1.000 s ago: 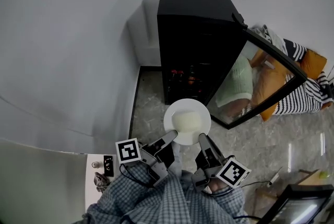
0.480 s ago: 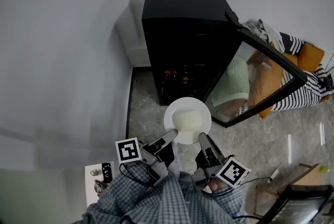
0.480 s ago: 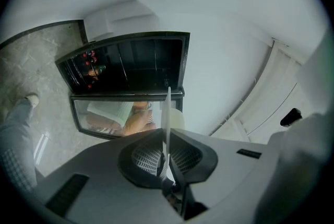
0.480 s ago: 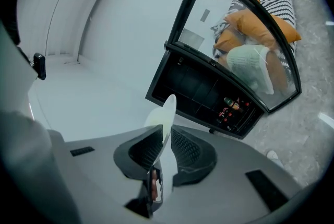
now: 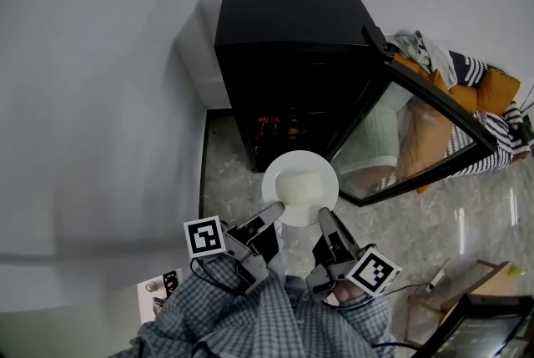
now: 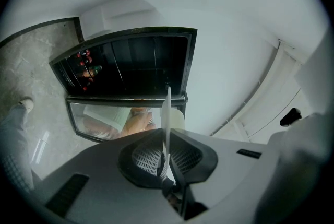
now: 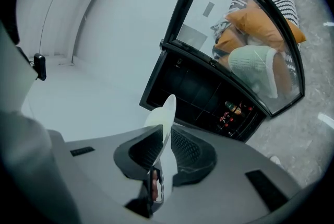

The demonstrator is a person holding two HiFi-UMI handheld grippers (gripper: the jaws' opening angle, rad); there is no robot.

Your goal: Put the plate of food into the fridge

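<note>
A white plate [image 5: 300,188] with a pale block of food [image 5: 300,185] on it hangs level in front of the small black fridge [image 5: 288,56]. My left gripper [image 5: 277,214] is shut on the plate's near left rim and my right gripper [image 5: 324,219] is shut on its near right rim. In the left gripper view the plate [image 6: 167,118] shows edge-on between the jaws of the left gripper [image 6: 166,157]. The right gripper view shows the plate's rim [image 7: 166,116] pinched in the right gripper [image 7: 162,150]. The fridge door [image 5: 421,139] stands open to the right, and bottles [image 5: 279,127] sit low inside.
The glass door [image 7: 245,35] swings out on the right side of the fridge. Striped and orange cushions [image 5: 471,93] lie behind the door. White walls close in on the left and behind the fridge. The floor [image 5: 225,173] is speckled stone. A dark box [image 5: 480,331] sits at lower right.
The fridge has drifted left and grown larger in the head view. The plate stays in both grippers, now nearer the fridge opening.
</note>
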